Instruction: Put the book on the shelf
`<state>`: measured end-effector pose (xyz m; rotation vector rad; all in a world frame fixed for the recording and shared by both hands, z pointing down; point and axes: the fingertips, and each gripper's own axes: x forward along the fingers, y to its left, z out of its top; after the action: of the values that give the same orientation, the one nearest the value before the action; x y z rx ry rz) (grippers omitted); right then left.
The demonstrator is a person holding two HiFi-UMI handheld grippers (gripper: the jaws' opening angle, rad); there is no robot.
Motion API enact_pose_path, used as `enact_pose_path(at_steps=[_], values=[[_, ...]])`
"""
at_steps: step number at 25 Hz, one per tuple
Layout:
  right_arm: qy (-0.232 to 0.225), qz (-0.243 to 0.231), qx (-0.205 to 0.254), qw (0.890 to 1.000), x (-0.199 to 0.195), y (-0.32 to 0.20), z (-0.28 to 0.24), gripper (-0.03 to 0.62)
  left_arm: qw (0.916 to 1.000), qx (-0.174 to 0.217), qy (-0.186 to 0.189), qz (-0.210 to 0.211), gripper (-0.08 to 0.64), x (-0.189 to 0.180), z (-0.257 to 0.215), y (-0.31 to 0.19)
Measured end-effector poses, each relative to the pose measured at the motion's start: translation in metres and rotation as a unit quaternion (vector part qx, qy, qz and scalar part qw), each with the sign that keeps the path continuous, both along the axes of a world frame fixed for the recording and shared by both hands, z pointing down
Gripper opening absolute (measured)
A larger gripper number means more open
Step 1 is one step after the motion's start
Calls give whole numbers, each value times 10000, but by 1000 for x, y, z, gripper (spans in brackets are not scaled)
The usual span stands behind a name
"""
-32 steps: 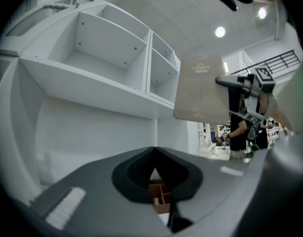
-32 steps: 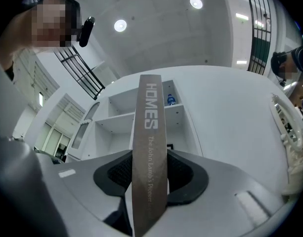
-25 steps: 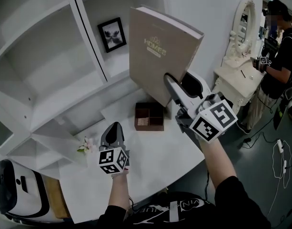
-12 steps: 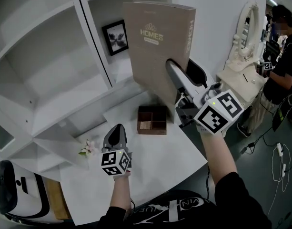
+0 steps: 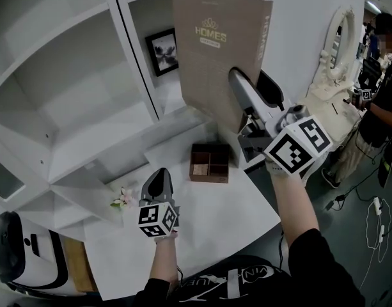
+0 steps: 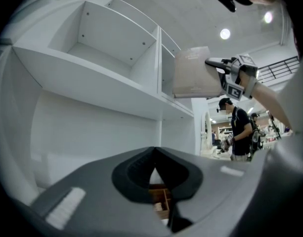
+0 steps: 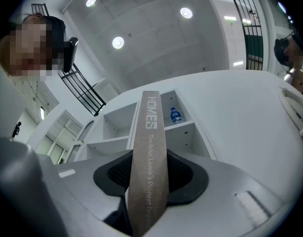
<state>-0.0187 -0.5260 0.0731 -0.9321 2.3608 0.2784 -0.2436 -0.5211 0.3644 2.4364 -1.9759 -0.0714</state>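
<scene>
A large tan book [image 5: 218, 50] with HOMES on its cover stands upright in the air in front of the white shelf unit [image 5: 87, 107], close to the compartment with a framed picture [image 5: 162, 51]. My right gripper [image 5: 256, 96] is shut on the book's lower right part, one jaw over the cover and one behind. In the right gripper view the spine [image 7: 150, 132] runs up between the jaws. My left gripper [image 5: 158, 183] hovers low over the white table [image 5: 208, 219], shut and empty. The left gripper view shows the book [image 6: 193, 73] high at the right.
A small wooden box with compartments [image 5: 210, 163] sits on the table below the book, and a little flower [image 5: 122, 199] lies left of the left gripper. A white dressing table with a mirror [image 5: 330, 50] and a person [image 5: 382, 88] are at the right. A water bottle [image 7: 175, 115] stands on an upper shelf.
The right gripper has lifted the book higher and turned it more upright and square to the shelf. The left gripper has stayed about where it was.
</scene>
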Motion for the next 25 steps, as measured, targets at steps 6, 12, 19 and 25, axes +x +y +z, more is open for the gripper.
enact_pose_path(at_steps=[6, 12, 19, 25], values=[[149, 186, 114, 9997, -15, -17, 6, 179, 10000, 19, 4, -93, 0, -12, -1, -1], [77, 239, 225, 9994, -20, -20, 10, 179, 9999, -20, 9, -152, 0, -24, 2, -6], [278, 435, 195, 9985, -33, -30, 10, 179, 9999, -50, 33, -107, 0, -26, -1, -12], [399, 530, 67, 9978, -41, -43, 5, 179, 9999, 26, 29, -104, 0, -24, -2, -9]])
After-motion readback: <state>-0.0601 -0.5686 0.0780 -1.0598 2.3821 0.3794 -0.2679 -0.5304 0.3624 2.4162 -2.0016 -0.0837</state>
